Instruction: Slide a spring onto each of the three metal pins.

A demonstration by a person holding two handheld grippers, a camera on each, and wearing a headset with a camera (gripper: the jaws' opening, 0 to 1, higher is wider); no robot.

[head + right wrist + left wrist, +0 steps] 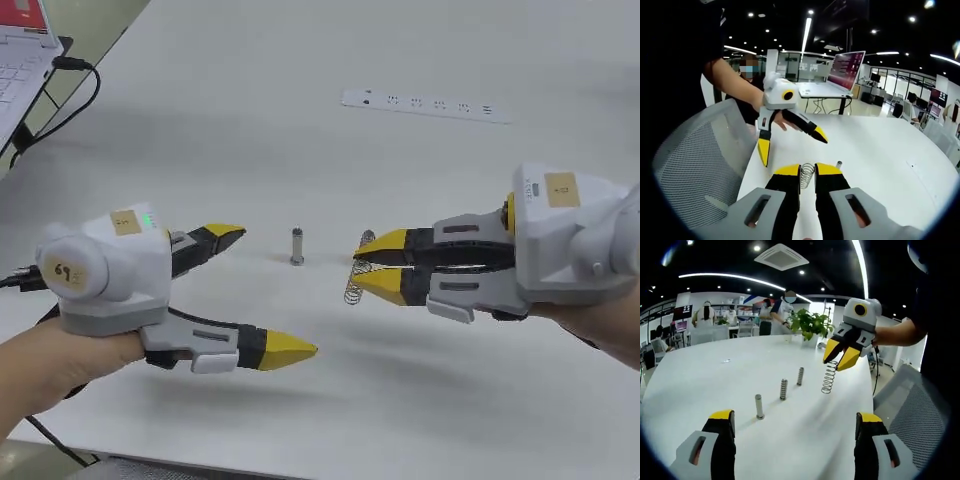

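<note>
A bare metal pin (297,246) stands upright on the white table between my two grippers. In the left gripper view the same bare pin (759,406) is nearest, and behind it two more pins (783,389) (800,376) each carry a spring. My right gripper (362,268) is shut on a loose spring (352,289), which hangs from its yellow tips just right of the bare pin. In its own view that spring (807,175) sits between the jaws, with a pin top (839,163) just beyond. My left gripper (258,290) is open and holds nothing.
A white power strip (425,104) lies at the back of the table. A laptop (20,50) with a black cable sits at the far left corner. A mesh chair (695,165) stands off the table's edge, and people stand in the distance.
</note>
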